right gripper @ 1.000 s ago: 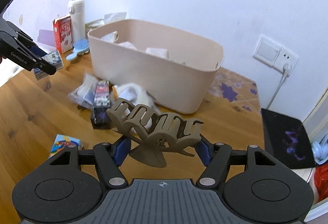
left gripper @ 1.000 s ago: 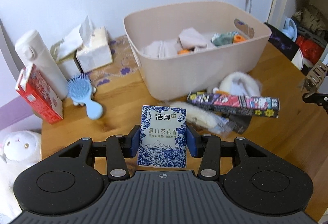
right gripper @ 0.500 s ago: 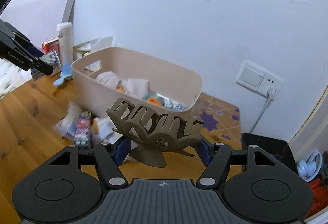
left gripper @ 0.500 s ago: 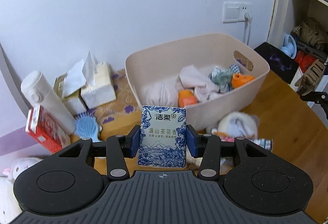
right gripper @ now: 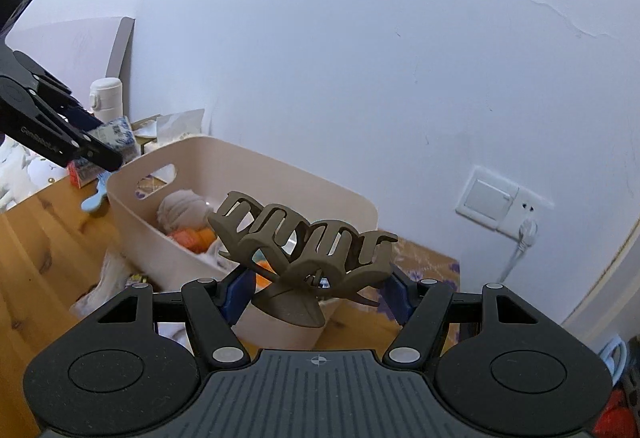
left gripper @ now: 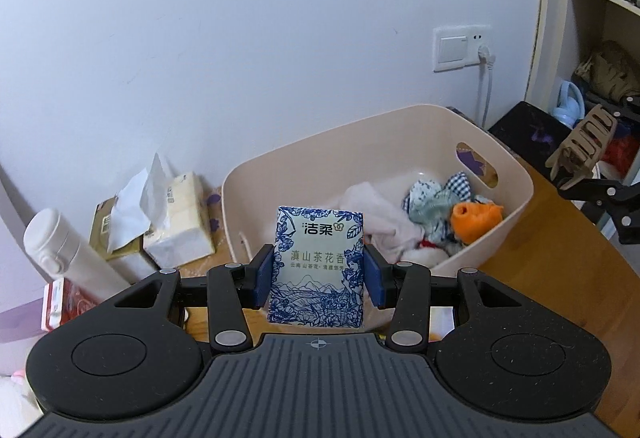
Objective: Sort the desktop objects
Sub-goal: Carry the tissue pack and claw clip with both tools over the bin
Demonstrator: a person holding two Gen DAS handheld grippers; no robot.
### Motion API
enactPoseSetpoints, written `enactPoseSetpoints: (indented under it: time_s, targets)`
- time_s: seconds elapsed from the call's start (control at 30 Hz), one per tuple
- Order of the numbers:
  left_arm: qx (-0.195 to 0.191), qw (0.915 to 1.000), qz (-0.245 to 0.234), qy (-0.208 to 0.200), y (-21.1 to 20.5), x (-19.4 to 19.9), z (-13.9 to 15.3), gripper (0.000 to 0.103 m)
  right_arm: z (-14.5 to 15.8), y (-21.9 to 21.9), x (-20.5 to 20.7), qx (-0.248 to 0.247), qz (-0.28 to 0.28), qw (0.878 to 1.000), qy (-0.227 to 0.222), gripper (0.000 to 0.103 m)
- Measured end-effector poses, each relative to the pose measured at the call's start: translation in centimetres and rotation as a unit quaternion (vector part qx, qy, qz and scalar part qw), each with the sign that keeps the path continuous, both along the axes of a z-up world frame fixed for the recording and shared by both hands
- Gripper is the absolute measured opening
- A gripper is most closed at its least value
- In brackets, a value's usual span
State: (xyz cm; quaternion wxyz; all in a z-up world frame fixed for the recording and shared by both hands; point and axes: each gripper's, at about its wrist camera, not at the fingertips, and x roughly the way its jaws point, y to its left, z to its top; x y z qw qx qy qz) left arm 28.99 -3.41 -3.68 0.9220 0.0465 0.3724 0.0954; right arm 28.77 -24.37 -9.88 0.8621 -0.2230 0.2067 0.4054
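Note:
My left gripper [left gripper: 319, 272] is shut on a blue-and-white tissue pack [left gripper: 318, 266], held upright in the air in front of the beige bin [left gripper: 256, 177]. From the right wrist view the same pack [right gripper: 116, 135] shows at the far left in the left gripper [right gripper: 100, 151]. A brown hair claw clip [right gripper: 304, 242] is clamped in my right gripper [right gripper: 318, 288], raised near the bin [right gripper: 248, 165]. That clip [left gripper: 582, 147] also appears at the right edge of the left wrist view. Inside the bin lie cloths and an orange item [left gripper: 476, 217].
Left of the bin stand an open tissue box [left gripper: 176, 222], a white flask [left gripper: 68, 258] and a red carton [left gripper: 64, 304]. A wall socket with a plug [left gripper: 464, 47] is behind the bin, shelves [left gripper: 604, 77] to the right. A blue hairbrush [right gripper: 96, 197] lies on the wooden table [right gripper: 44, 238].
Both grippers have risen and come nearer the bin with their objects held; the views now look down into the bin, and the clutter on the table in front of it has dropped out of sight.

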Motion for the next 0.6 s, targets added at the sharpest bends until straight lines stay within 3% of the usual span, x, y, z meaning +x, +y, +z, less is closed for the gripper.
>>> enactPoseSetpoints:
  time_s: [0.6]
  targets:
    - [-0.008,0.9975,0.036,0.06,1.0,6.0,-4.6,0.047,-3.5,3.9,5.2,-0.038,0.021,0.999,0.013,0.065]
